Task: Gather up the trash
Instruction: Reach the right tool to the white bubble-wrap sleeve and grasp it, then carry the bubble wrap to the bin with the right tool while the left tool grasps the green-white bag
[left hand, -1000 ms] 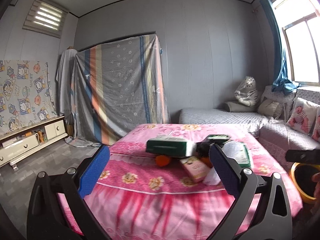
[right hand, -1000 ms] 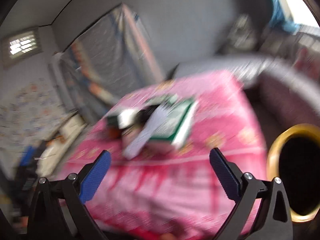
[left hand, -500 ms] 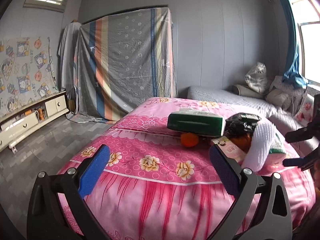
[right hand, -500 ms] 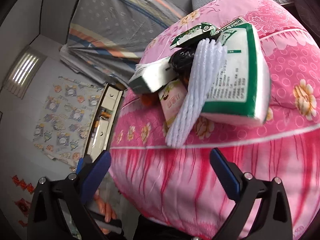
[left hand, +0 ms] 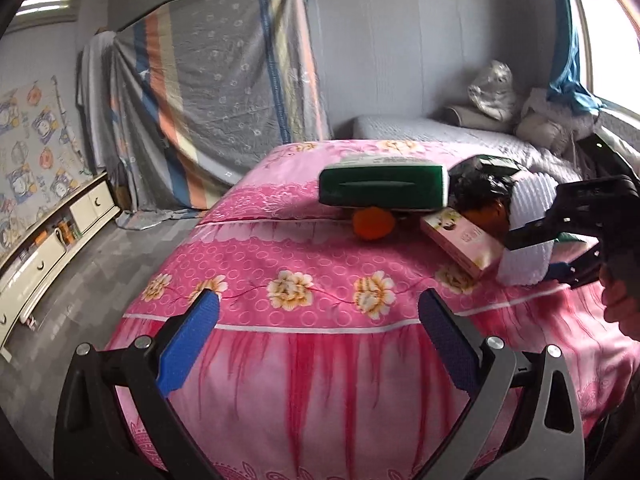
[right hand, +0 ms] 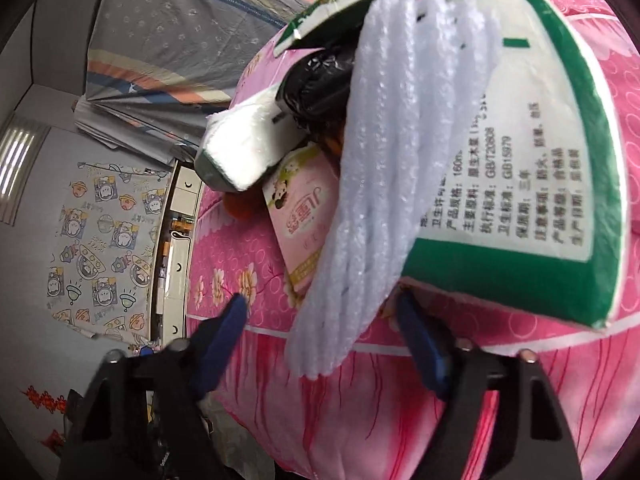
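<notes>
The right tool (right hand: 320, 340), its jaws just narrowed yet not pressing, straddled the white ribbed pad (right hand: 384, 160); squeezing low was advisable. The left tool (left hand: 320, 332) was held spread.

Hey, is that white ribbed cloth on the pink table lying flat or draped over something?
Draped. The white cloth lies over the edge of the green-and-white pack, and its lower end hangs past the table edge.

"GB/T20808" on green-white tissue pack (right hand: 520, 184)
</notes>
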### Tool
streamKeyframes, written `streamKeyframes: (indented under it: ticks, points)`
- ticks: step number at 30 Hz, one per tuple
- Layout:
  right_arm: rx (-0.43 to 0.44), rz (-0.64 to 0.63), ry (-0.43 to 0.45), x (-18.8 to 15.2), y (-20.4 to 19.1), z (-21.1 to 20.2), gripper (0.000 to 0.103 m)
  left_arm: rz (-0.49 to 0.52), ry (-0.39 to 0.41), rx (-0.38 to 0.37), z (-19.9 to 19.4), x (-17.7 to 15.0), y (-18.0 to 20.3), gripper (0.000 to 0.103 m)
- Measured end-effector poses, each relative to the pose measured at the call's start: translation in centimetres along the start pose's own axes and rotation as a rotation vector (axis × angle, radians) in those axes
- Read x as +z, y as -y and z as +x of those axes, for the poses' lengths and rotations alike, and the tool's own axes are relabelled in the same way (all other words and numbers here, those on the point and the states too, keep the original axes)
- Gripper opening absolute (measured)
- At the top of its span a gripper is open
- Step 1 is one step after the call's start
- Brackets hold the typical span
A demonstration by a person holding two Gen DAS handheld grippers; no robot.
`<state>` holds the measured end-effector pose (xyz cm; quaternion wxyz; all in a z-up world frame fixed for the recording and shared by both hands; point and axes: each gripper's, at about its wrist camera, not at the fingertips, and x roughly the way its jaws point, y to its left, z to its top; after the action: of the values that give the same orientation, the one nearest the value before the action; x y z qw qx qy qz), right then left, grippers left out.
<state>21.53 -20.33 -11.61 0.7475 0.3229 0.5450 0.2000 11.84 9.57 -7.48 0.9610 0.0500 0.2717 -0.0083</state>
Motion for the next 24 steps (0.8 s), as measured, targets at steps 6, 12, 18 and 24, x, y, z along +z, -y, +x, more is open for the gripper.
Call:
streamKeyframes:
  ticks: [6, 12, 18, 24]
  points:
    - [0.058, -0.074, -0.020, -1.2, 0.5, -2.1, 0.014, -0.004, -0.034, -0.148, 0.1, 1.2, 1.9, 0.095]
    - [0.162, -0.166, 0.156, -4.2, 1.9, -11.8, 0.014, 0.139, -0.031, -0.218, 0.3, 2.3, 7.2, 0.095]
    - [0.179, -0.122, 0.352, -6.6, 7.9, -20.7, 0.014, 0.210, -0.078, -0.413, 1.9, 4.3, 13.2, 0.095]
    - [0.207, -0.060, 0.398, -8.9, 12.1, -22.7, 0.014, 0.235, -0.180, -0.495, 5.8, 6.4, 18.9, 0.095]
